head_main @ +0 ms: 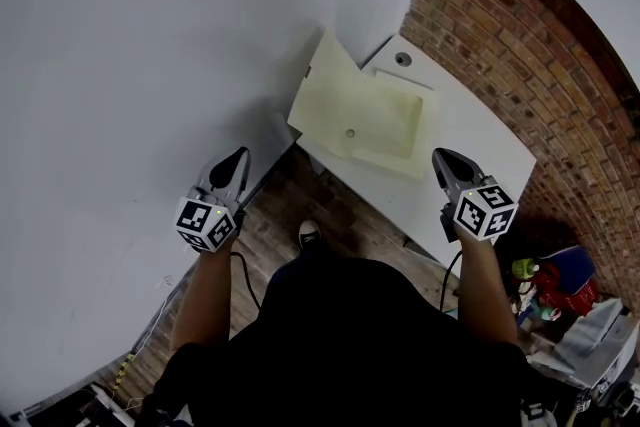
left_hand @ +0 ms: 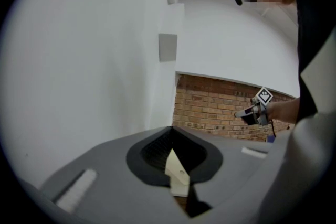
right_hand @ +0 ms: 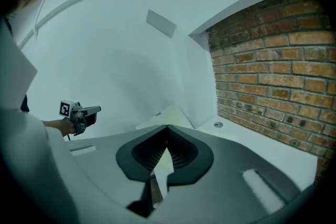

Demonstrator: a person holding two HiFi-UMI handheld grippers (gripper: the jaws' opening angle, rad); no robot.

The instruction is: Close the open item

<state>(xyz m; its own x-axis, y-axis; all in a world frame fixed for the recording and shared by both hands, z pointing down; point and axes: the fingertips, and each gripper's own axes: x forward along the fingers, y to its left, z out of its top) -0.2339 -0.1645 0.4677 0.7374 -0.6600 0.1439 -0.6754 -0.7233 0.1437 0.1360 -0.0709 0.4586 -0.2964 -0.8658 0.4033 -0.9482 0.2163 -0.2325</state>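
I'm keeping both grippers clenched on nothing, the left gripper (head_main: 238,161) and the right gripper (head_main: 447,161) hovering well apart at the same level. The cream case (head_main: 372,123) is lying ahead of them and between the two, on the white counter (head_main: 478,147), touching neither. It is sitting open. Its flat half is facing up with a small round spot showing on it, and its lid (head_main: 326,80) is standing tilted up on the left gripper's side.
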